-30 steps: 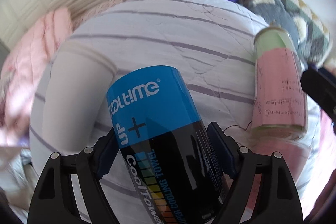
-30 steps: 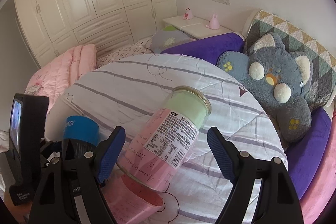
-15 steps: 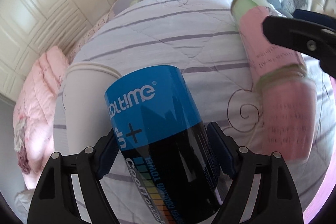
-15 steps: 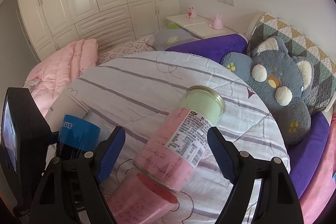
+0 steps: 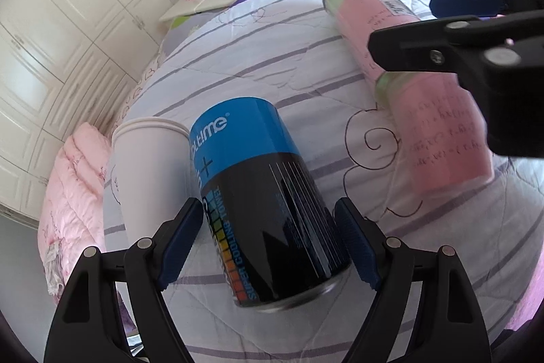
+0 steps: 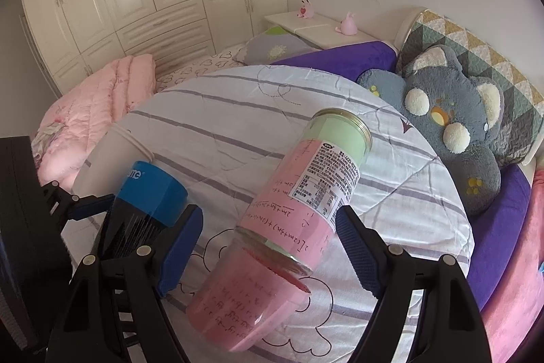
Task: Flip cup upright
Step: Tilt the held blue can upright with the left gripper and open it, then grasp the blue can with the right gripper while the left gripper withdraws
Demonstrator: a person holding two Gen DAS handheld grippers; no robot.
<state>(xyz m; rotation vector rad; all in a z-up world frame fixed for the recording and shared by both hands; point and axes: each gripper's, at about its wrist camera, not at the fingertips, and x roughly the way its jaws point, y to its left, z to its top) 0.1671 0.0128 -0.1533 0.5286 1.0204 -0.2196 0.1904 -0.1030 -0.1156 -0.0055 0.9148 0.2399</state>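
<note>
A blue-and-black can-shaped cup (image 5: 268, 210) lies on its side on the striped quilt, next to a white cup (image 5: 149, 172) also on its side. My left gripper (image 5: 268, 240) is open with the blue-and-black cup between its fingers, apart from both pads. A pink-and-green canister (image 6: 306, 179) lies tilted with its end in a pink cup (image 6: 244, 298). My right gripper (image 6: 268, 247) is open around the canister without touching it. The right gripper shows at the right of the left wrist view (image 5: 476, 50).
A striped quilt (image 6: 238, 111) covers the round bed. A grey plush toy (image 6: 452, 125) and purple cushion (image 6: 340, 56) lie at the back right. A pink blanket (image 6: 95, 101) lies at the left, a white nightstand (image 6: 306, 26) and wardrobes behind.
The left gripper's fingers have opened off the blue-and-black cup, which now lies on the quilt. Both cameras have swung and pulled back; the right gripper stays open around the canister.
</note>
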